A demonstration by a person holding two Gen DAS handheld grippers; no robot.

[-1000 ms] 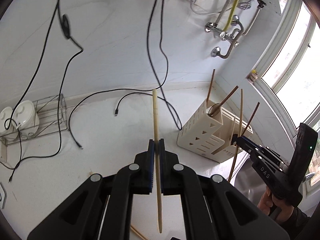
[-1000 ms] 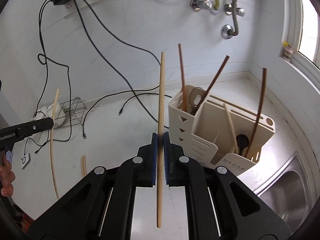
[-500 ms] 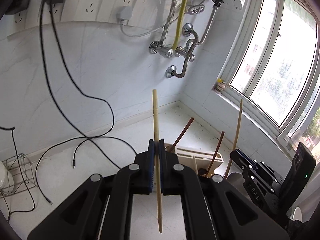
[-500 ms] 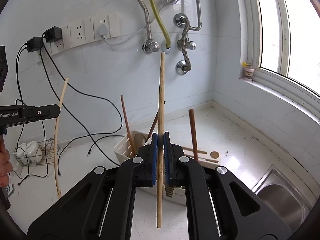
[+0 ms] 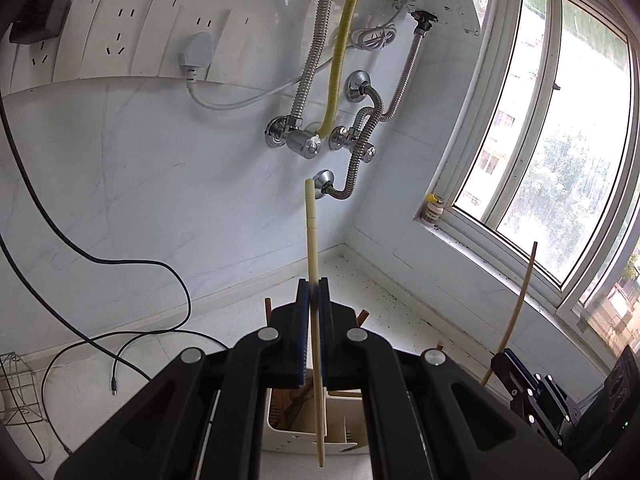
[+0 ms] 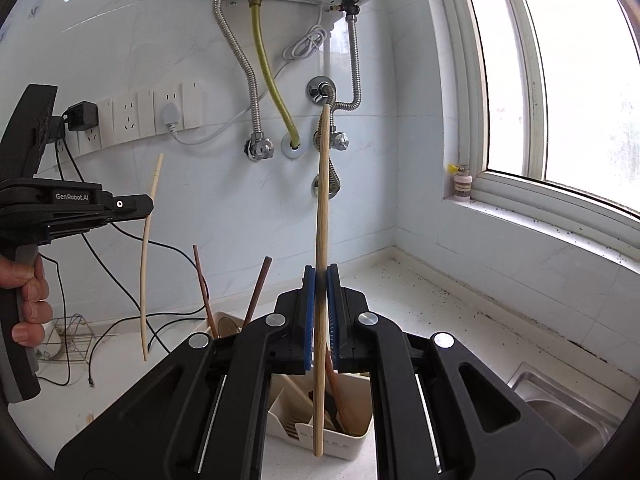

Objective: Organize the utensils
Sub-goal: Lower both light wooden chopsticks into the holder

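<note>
My left gripper [image 5: 314, 292] is shut on a pale cream chopstick [image 5: 311, 240], held upright above the cream utensil holder [image 5: 296, 436]. My right gripper [image 6: 321, 280] is shut on a light wooden chopstick [image 6: 323, 200], also upright, right over the same holder [image 6: 352, 440]. The holder has dark brown chopsticks [image 6: 256, 288] and a spoon standing in it. The left gripper and its chopstick show at the left of the right wrist view [image 6: 146, 248]; the right gripper with its chopstick shows at the right of the left wrist view [image 5: 516, 308].
A steel sink [image 6: 568, 408] lies to the right of the holder. Black cables [image 5: 132, 336] trail over the white counter. A wire rack [image 6: 74, 336] stands at the far left. Hoses and valves [image 5: 320, 136] hang on the wall, with a window [image 5: 568, 128] at the right.
Both grippers have tilted up and moved closer over the holder, which now sits right under the fingers. Both still hold their chopsticks.
</note>
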